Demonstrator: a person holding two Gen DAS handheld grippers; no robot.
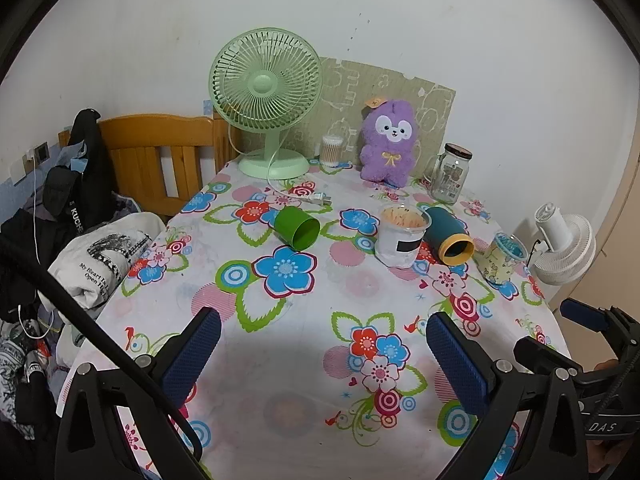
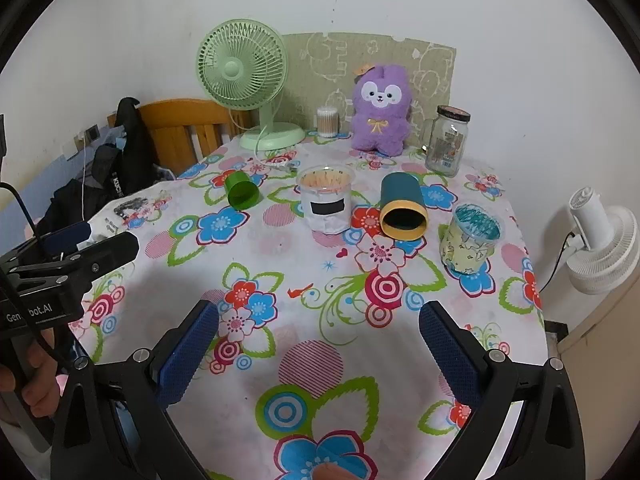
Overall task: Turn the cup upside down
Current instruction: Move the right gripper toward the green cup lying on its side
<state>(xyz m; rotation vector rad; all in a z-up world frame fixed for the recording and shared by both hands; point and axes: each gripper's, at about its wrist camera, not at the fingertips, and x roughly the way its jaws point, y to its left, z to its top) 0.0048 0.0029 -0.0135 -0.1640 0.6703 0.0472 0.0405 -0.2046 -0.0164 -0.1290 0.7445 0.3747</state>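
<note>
Two tongs wide apart, empty: left tongs [image 1: 322, 354], right tongs [image 2: 318, 346] | above table [image 2: 400, 360] | green cup [image 1: 297, 227], teal cup [image 2: 402, 211] lying sideways | handles cut off by frame

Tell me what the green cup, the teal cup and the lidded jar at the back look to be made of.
Green cup: likely plastic; opaque, even colour, soft sheen, thin wall at its mouth.
Teal cup: probably plastic too; matte teal wall with a yellow rim band, though coated metal can't be ruled out.
Jar: glass; see-through with bright glints, under a dark lid, possibly metal.
</note>
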